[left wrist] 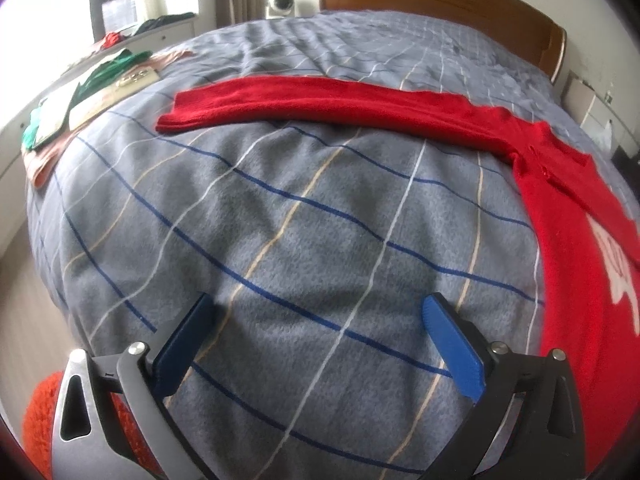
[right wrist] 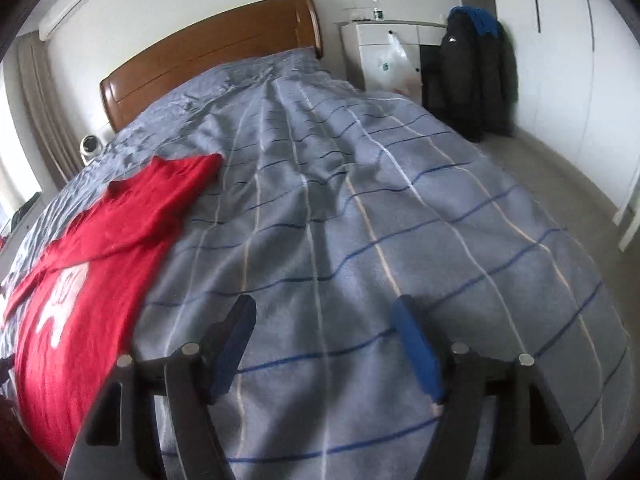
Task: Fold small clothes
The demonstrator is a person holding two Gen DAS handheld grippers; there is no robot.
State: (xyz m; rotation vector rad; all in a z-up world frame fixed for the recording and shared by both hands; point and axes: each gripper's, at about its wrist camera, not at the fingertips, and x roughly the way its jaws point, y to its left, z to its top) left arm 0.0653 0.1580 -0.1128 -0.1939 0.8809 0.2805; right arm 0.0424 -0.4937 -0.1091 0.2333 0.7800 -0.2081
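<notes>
A red sweater (left wrist: 560, 216) with a white print lies flat on the grey checked bedspread (left wrist: 304, 216), one long sleeve (left wrist: 304, 96) stretched out to the left. My left gripper (left wrist: 318, 308) hangs open above bare bedspread, left of the sweater's body and nearer than the sleeve, with nothing between its blue pads. In the right wrist view the same sweater (right wrist: 88, 264) lies at the left. My right gripper (right wrist: 326, 308) is open over bare bedspread (right wrist: 360, 208) to the right of it, holding nothing.
Folded clothes in green, cream and pink (left wrist: 80, 96) are stacked at the bed's far left edge. A fuzzy orange thing (left wrist: 36, 416) shows behind my left gripper. A wooden headboard (right wrist: 208, 56), a white cabinet (right wrist: 384, 52) and a hanging dark coat (right wrist: 476, 72) stand beyond the bed.
</notes>
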